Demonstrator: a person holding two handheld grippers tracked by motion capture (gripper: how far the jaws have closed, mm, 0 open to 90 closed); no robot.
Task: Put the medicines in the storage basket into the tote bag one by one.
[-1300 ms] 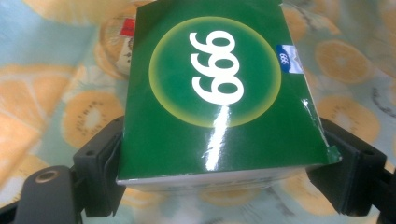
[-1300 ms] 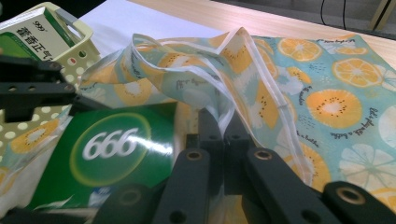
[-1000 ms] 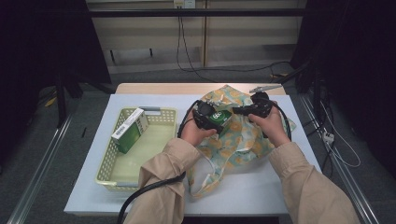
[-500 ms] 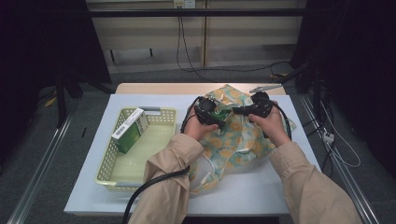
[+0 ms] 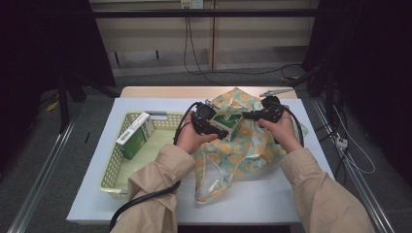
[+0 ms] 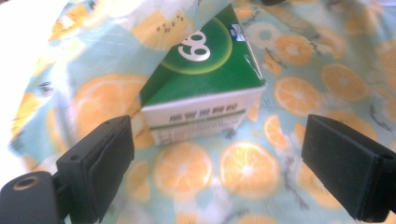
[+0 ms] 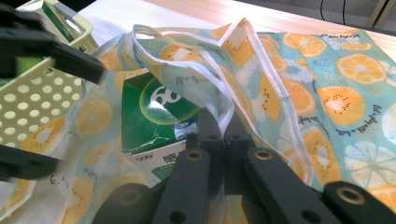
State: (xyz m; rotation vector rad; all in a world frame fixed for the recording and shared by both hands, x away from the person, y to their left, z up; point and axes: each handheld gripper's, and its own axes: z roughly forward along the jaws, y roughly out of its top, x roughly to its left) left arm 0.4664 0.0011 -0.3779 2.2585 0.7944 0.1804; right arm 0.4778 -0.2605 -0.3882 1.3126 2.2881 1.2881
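Now the left gripper (image 5: pixel 214 127) is standing with its jaws wide, having just been opening; nothing is pressing between them, and compared with a second ago it is sitting lower and further from the green box (image 6: pixel 201 79). The box is lying in the mouth of the orange-print bag (image 5: pixel 243 150), free of the pads. The right gripper (image 7: pixel 219 140) is staying where it was, its jaws pinched on the bag's white-edged rim. Another green box (image 5: pixel 135 135) is leaning in the yellow basket (image 5: pixel 116 170)
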